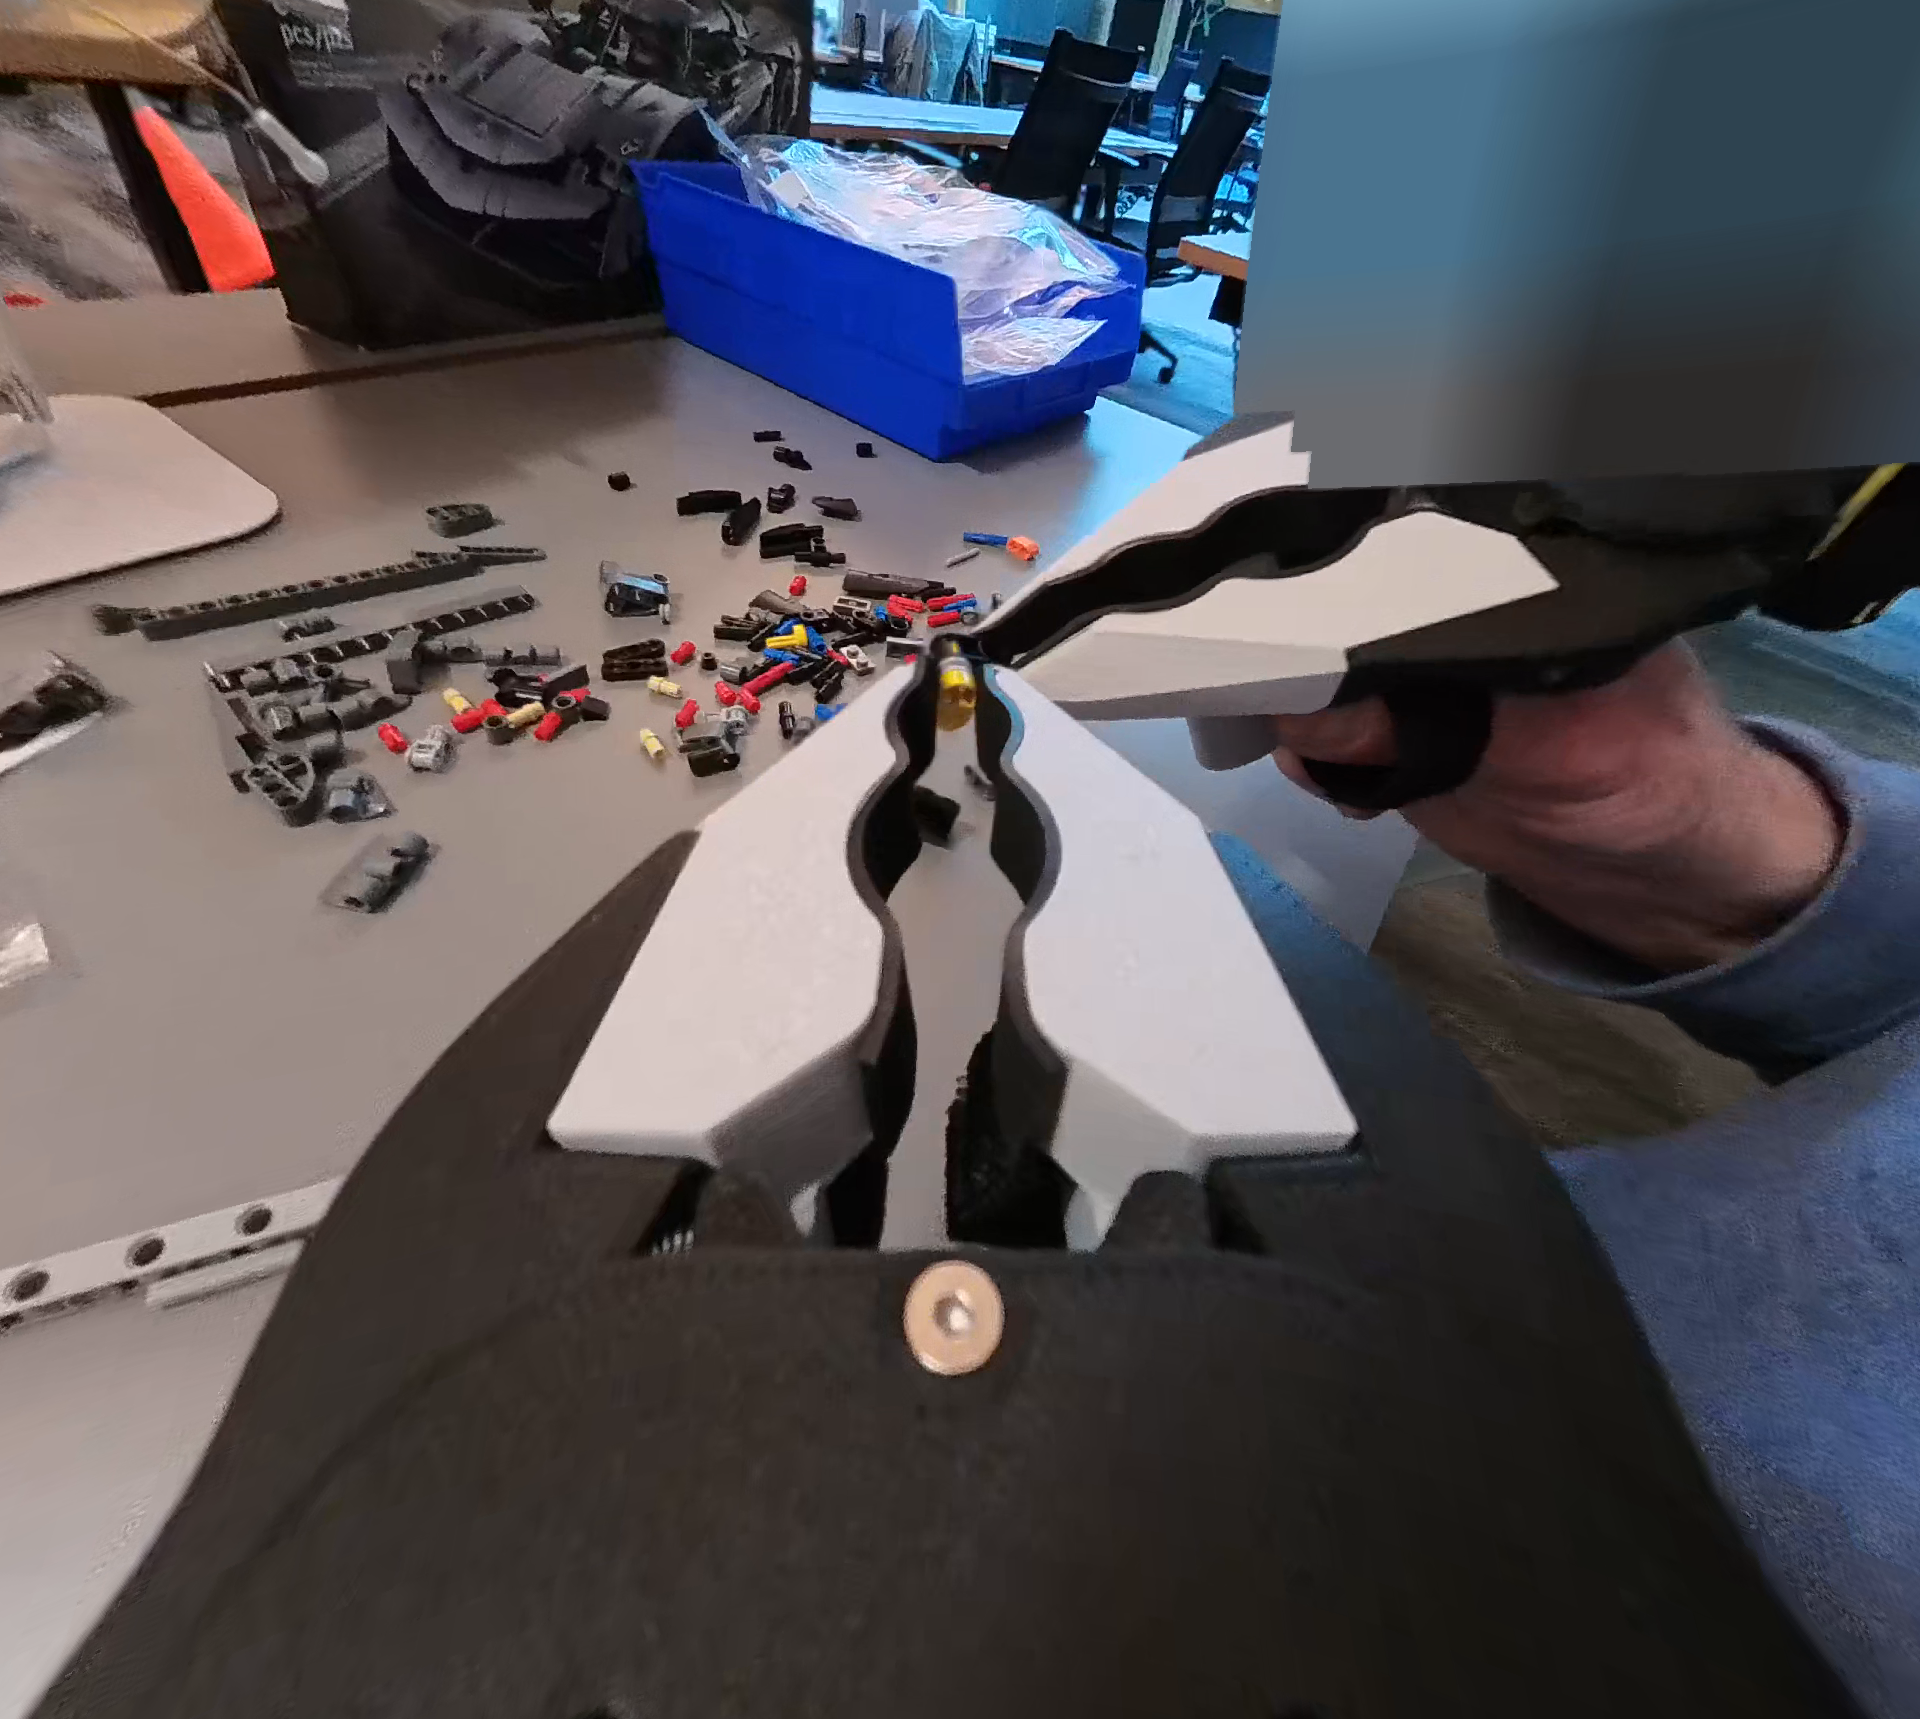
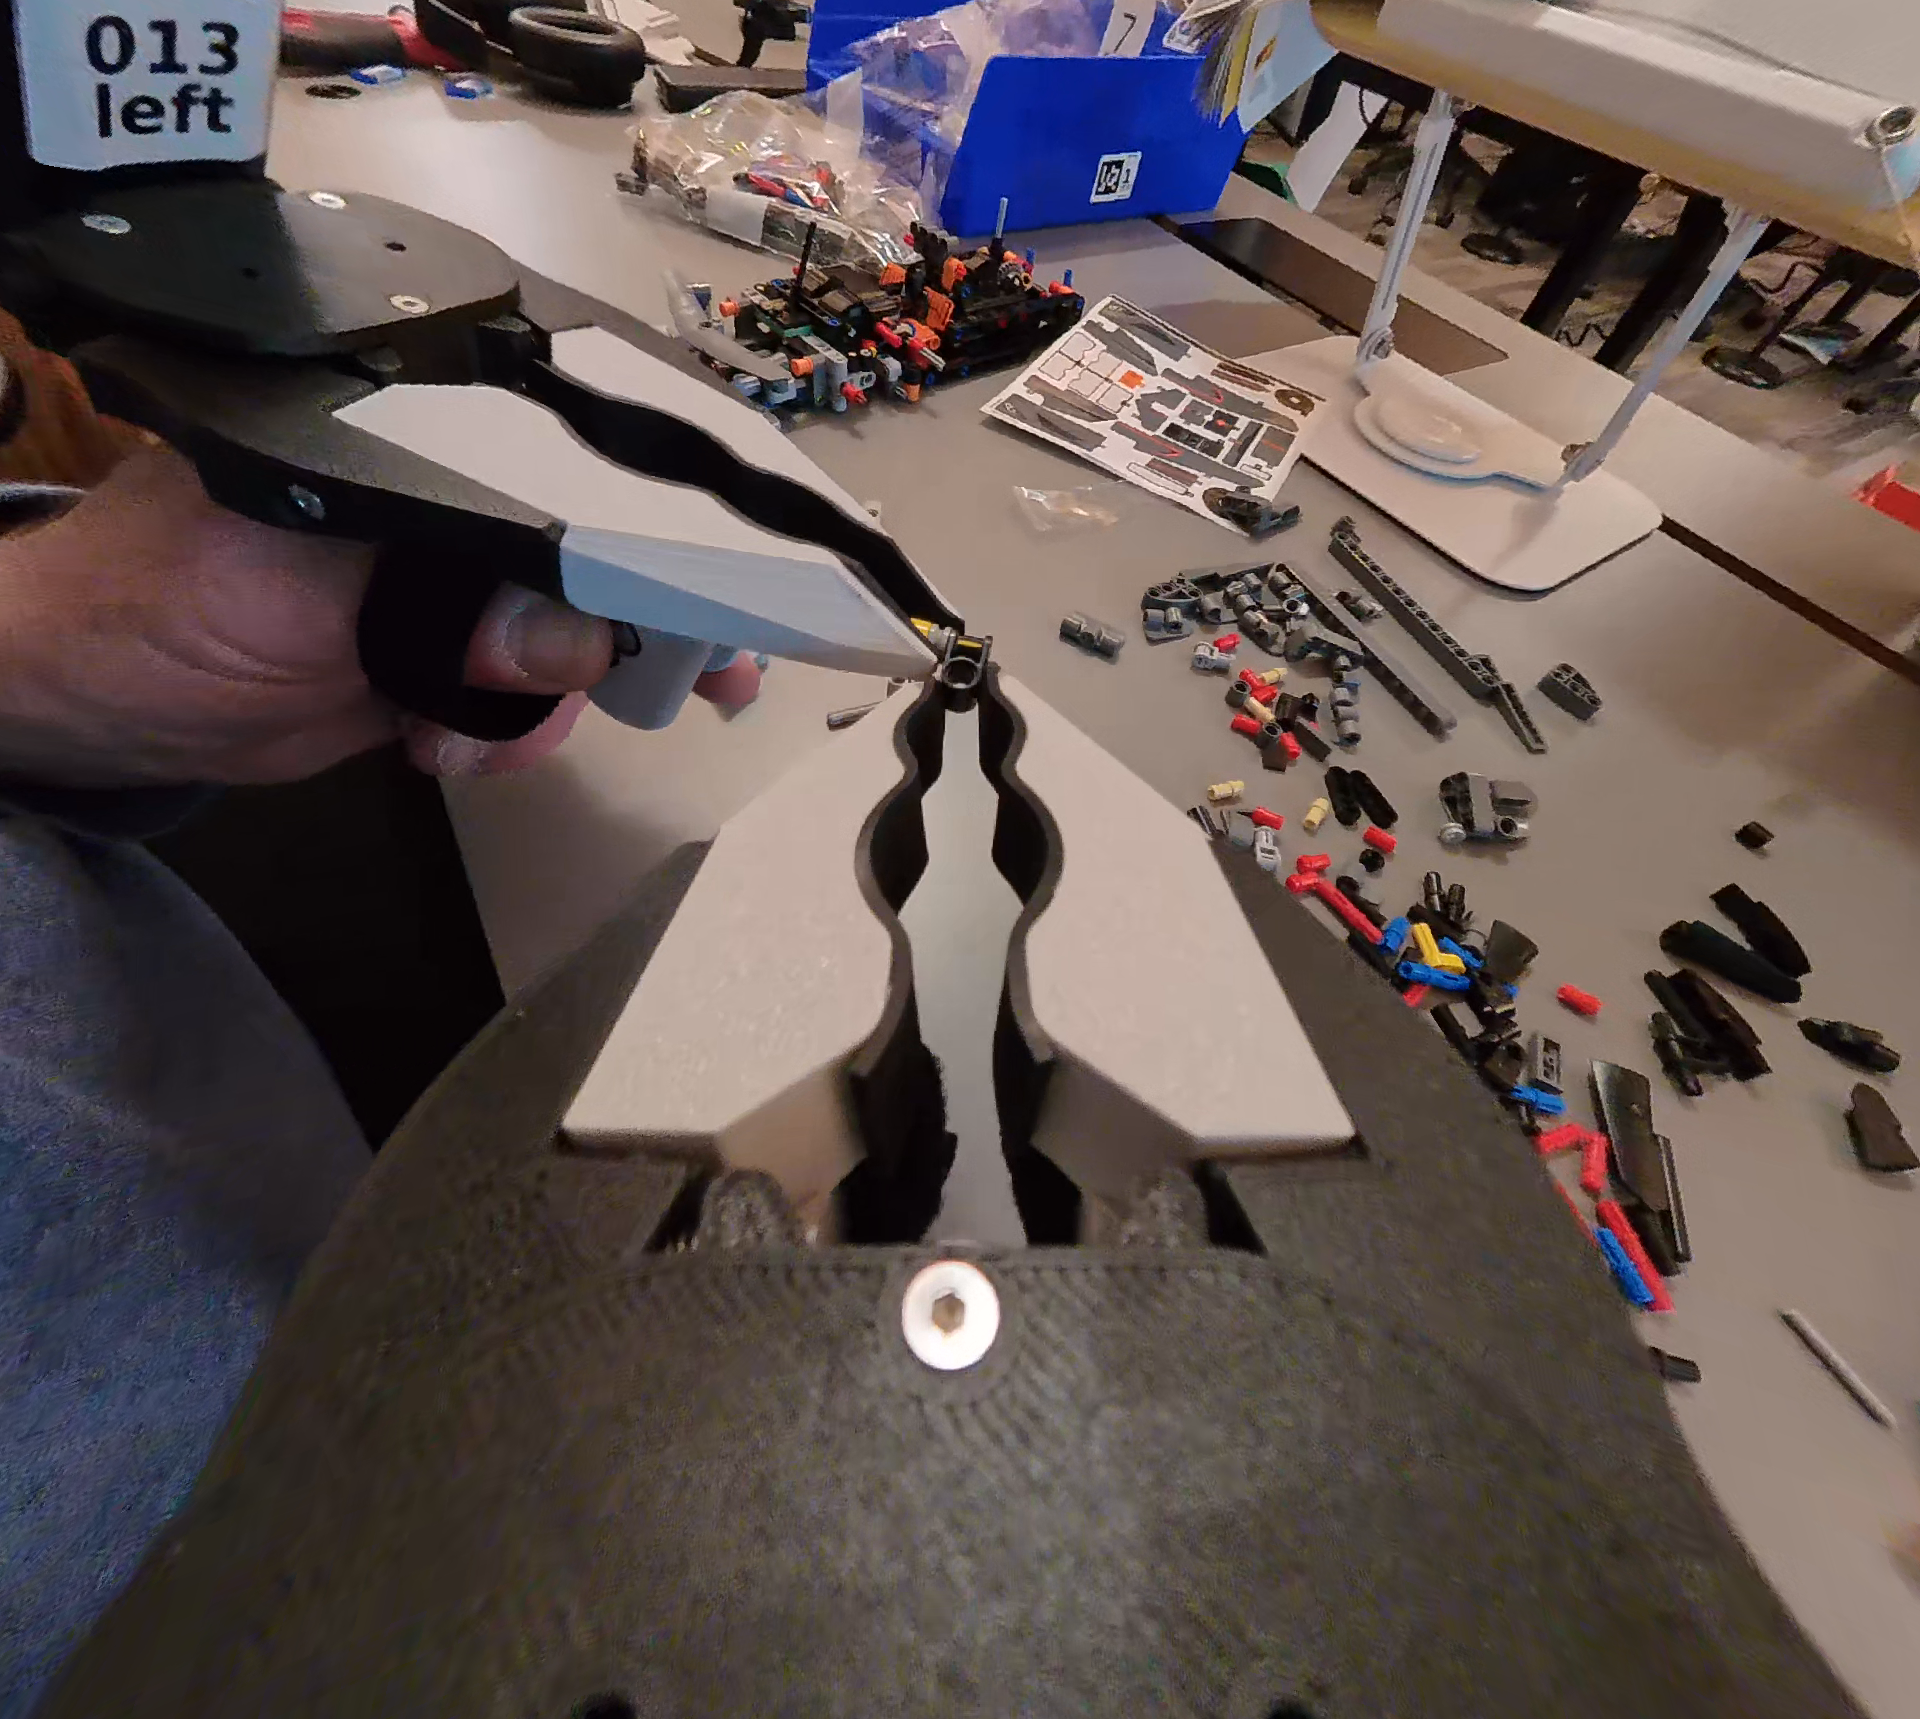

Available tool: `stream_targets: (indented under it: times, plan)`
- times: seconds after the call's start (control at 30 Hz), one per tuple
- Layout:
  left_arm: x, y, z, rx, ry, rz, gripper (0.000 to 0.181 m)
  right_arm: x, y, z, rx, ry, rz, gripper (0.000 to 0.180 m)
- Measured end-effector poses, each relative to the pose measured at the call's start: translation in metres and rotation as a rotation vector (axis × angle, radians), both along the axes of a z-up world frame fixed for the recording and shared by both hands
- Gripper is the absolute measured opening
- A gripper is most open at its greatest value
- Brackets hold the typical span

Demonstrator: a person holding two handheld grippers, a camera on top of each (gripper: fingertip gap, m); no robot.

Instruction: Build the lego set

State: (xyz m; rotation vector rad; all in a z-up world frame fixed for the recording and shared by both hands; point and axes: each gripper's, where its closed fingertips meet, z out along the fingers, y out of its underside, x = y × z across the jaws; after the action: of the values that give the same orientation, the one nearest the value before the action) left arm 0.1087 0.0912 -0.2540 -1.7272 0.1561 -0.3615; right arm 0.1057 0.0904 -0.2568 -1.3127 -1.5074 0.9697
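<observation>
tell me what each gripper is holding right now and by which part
The left gripper pinches a small yellow pin at its tips, around its barrel. The right gripper pinches a small black connector by its ring end. The two pieces meet.

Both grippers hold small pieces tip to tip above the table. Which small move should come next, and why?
Probably press the left gripper with its yellow piece gently toward the black connector in the right gripper. The two parts already meet at the tips, so they seem ready to be joined.
</observation>
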Motion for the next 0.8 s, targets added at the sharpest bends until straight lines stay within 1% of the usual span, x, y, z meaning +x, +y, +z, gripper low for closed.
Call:
stream_targets:
  times: [0.07, 0.17, 0.33, 0.4, 0.5, 0.53, 0.67, 0.77, 0.8]
  plan:
    - [0.000, 0.001, -0.001, -0.010, -0.043, -0.003, 0.006, 0.000, 0.001, -0.001, 0.001, 0.001, -0.003, 0.003]
    - [0.001, 0.000, 0.000, -0.027, -0.174, -0.044, 0.006, 0.001, -0.001, 0.001, 0.084, 0.006, 0.012, 0.004]
    - [0.001, -0.007, 0.004, -0.069, -0.439, -0.174, 0.007, 0.006, 0.002, 0.005, 0.178, 0.042, 0.044, 0.003]
    - [0.000, -0.009, 0.003, -0.097, -0.517, -0.217, 0.013, 0.009, 0.003, 0.008, 0.191, 0.061, 0.058, 0.004]
    - [0.005, -0.012, 0.007, -0.129, -0.670, -0.305, 0.029, 0.009, -0.005, 0.007, 0.230, 0.070, 0.111, 0.004]
    - [0.008, -0.012, 0.006, -0.146, -0.696, -0.333, 0.030, 0.009, -0.011, 0.009, 0.234, 0.088, 0.136, 0.004]
    - [0.021, -0.018, 0.011, -0.177, -0.793, -0.464, 0.018, 0.011, -0.018, 0.015, 0.288, 0.137, 0.174, 0.004]
    - [0.025, -0.019, 0.014, -0.177, -0.801, -0.495, 0.009, 0.014, -0.018, 0.018, 0.307, 0.154, 0.192, 0.004]
    - [0.026, -0.021, 0.015, -0.176, -0.804, -0.510, 0.009, 0.015, -0.019, 0.019, 0.316, 0.163, 0.205, 0.004]
